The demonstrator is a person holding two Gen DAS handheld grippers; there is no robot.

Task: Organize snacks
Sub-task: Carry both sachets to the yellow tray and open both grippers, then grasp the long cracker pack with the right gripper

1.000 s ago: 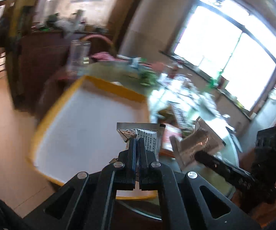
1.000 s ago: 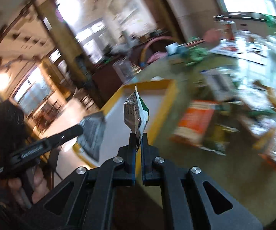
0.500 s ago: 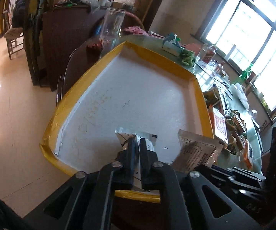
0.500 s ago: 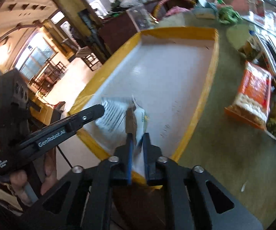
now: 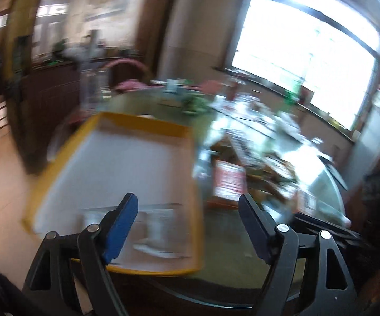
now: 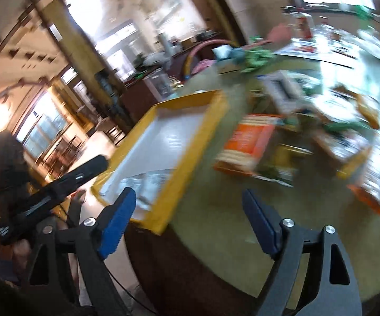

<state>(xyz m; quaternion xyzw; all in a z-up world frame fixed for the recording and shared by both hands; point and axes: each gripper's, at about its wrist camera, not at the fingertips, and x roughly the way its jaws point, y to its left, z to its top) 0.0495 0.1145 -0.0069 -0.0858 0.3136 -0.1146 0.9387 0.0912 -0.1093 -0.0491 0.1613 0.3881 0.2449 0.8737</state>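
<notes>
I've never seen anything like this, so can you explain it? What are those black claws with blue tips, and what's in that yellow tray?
Those claws are two hand-held grabbers; a person holds one in each hand. Each picture comes from a camera riding on one grabber. The left gripper and right gripper have just been opening, and nothing is between their jaws. In the yellow-rimmed white tray lie blurry silvery snack packets. Beside it, on the green table, sits an orange snack bag among other snacks.
</notes>
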